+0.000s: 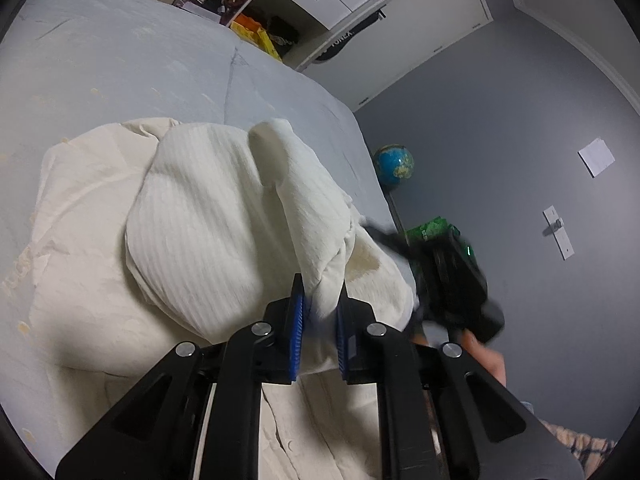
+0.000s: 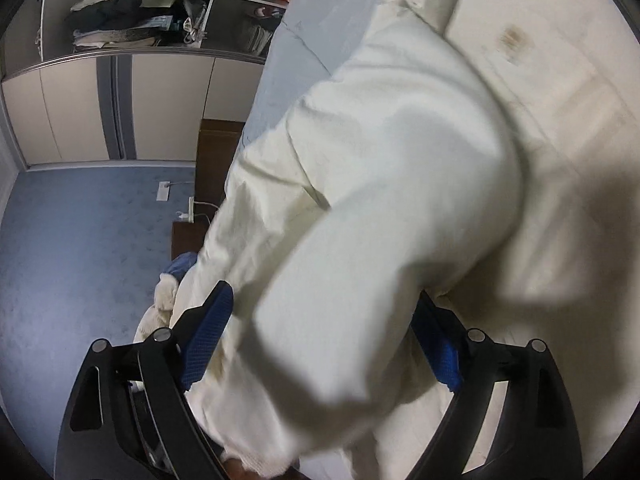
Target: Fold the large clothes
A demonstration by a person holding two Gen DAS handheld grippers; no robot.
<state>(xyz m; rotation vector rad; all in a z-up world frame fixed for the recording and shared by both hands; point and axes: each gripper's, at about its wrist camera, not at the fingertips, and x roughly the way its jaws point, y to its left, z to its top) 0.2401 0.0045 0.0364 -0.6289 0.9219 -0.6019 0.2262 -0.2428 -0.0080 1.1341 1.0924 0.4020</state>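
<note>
A large cream-white garment (image 1: 200, 216) lies bunched on a pale blue bed (image 1: 120, 60). My left gripper (image 1: 320, 292) is shut on a raised fold of the garment, cloth pinched between its blue pads (image 1: 298, 332). The right gripper appears in the left wrist view (image 1: 452, 276) as a blurred black shape at the garment's right edge. In the right wrist view my right gripper (image 2: 320, 320) is wide open, with a thick sleeve-like part of the garment (image 2: 380, 200) lying between its spread blue fingers (image 2: 208, 340).
The bed's edge (image 1: 372, 160) runs down the right side, with a globe (image 1: 394, 162) and grey wall beyond. Shelves and cupboards (image 1: 280, 0) stand behind the bed. Blue carpet floor (image 2: 80, 240), a wardrobe (image 2: 120, 100) and a wooden bedside unit (image 2: 216, 152) lie left of the bed.
</note>
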